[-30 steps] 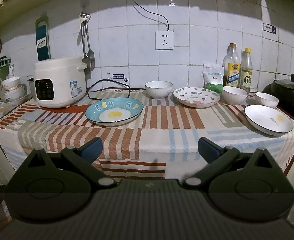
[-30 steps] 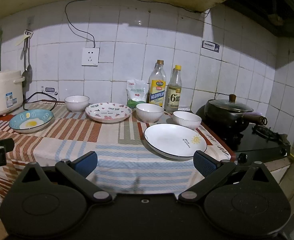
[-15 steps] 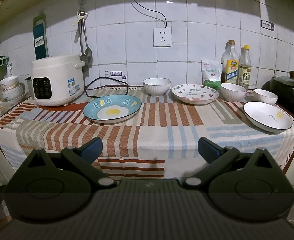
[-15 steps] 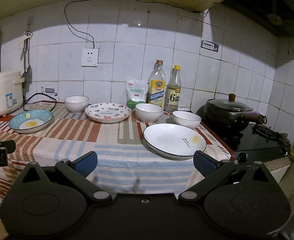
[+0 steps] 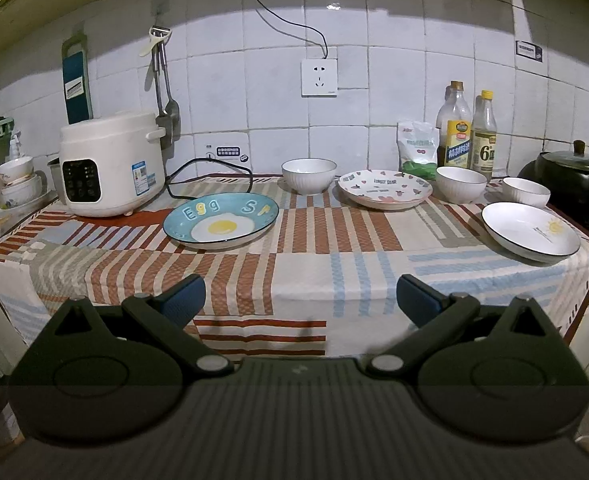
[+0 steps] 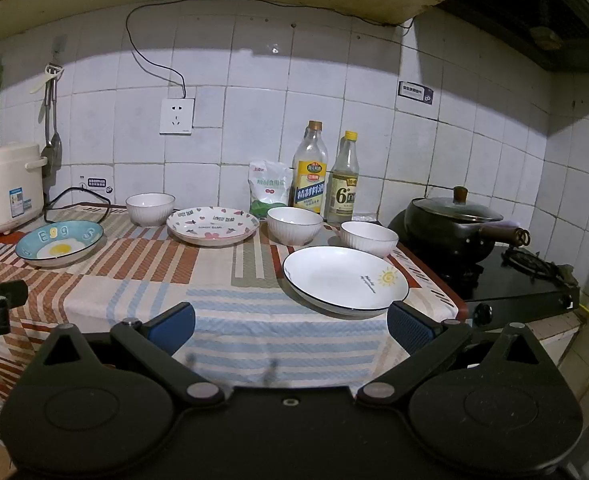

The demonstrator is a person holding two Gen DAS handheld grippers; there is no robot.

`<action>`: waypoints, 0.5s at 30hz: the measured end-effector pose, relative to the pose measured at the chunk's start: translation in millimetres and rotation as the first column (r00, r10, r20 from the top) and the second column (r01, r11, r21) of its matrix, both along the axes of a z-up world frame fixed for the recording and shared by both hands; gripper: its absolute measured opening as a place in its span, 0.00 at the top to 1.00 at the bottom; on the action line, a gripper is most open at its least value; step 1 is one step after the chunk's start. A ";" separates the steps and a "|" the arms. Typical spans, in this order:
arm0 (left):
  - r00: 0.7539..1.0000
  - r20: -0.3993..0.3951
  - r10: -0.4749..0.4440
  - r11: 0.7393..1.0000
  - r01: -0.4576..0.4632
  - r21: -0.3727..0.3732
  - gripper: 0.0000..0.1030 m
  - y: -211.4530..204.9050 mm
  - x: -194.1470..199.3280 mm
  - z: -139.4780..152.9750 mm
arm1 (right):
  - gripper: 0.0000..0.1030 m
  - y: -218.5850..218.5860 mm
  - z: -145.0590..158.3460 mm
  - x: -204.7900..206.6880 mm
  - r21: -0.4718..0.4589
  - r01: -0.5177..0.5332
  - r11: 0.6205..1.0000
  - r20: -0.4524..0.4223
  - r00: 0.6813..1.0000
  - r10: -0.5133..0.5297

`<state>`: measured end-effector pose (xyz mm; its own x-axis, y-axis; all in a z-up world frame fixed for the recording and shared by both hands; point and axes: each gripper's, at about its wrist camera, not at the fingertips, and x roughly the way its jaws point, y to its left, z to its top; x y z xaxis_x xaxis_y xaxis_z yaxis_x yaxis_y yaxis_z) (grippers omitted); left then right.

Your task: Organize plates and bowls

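We have brought our right claw [image 6: 290, 330] closer to the tabletop [image 6: 230, 304], so the white sun plate [image 6: 344, 280] now sits just ahead of its right finger. Our left claw [image 5: 300, 300] has dropped a little and turned slightly right, sliding the egg plate [image 5: 220, 222] leftward in its view.

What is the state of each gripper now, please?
Left gripper: open, holding nothing, in front of the counter edge.
Right gripper: open, holding nothing, just short of the white plate.
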<state>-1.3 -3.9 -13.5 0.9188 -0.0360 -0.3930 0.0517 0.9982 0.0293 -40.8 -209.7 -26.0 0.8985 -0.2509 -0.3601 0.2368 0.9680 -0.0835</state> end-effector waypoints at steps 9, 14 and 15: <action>1.000 0.001 0.003 1.000 -0.003 0.000 0.00 -2.3 -0.6 -0.6 | 0.00 -0.3 -0.7 -0.2 0.000 -0.001 1.000 -0.001 1.000 0.001; 1.000 0.003 0.000 1.000 0.000 0.000 0.00 -5.4 -2.0 -0.6 | 0.00 -0.4 -1.6 -0.2 -0.003 -0.003 1.000 0.000 1.000 0.003; 1.000 0.002 0.000 1.000 0.000 0.000 0.00 -5.5 -2.1 -0.6 | 0.00 -0.5 -1.9 -0.6 -0.004 -0.003 1.000 0.001 1.000 0.003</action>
